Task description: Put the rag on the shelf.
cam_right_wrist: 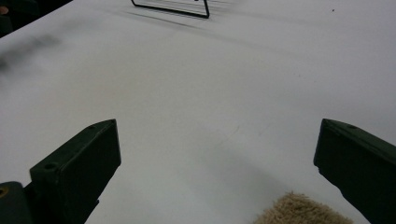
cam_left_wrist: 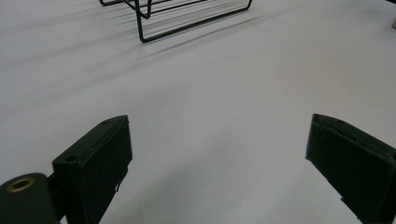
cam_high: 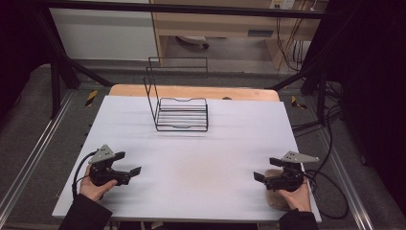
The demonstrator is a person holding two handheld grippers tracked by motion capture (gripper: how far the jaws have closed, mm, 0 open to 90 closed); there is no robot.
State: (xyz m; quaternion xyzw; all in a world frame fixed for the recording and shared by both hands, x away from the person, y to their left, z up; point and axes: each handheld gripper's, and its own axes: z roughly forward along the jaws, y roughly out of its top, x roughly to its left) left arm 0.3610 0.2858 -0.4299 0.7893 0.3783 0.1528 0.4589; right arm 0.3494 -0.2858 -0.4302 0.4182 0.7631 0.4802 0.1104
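In the high view, the left gripper [cam_high: 128,163] sits at the lower left of the frame, held in a hand [cam_high: 95,187] that comes up from the bottom edge, with a dark sleeve [cam_high: 86,215] behind it. Its jaws stand wide apart with nothing between them, pointing toward the centre of the white table [cam_high: 191,158]. The left gripper view agrees: the two black jaws rise at the lower left and lower right corners of that frame, with bare white surface between them.

The right gripper [cam_high: 262,168] sits at the lower right of the high view, held by the other hand [cam_high: 297,196]. Its jaws are also spread and hold nothing, facing left toward the middle of the frame. Directly under it lies a tan fluffy cloth [cam_high: 275,197], mostly covered by the gripper and the hand; whether the gripper body rests on it is hard to judge from this angle. In the right gripper view the cloth [cam_right_wrist: 303,210] peeks in at the bottom edge, right of centre, just inside the right-hand jaw and not between the pads.

A black wire rack [cam_high: 181,112] stands in the upper middle of the high view, well apart from both grippers, its tall back frame rising at the left and rear. Its front edge shows at the top of the left gripper view [cam_left_wrist: 187,23] and of the right gripper view [cam_right_wrist: 173,8].
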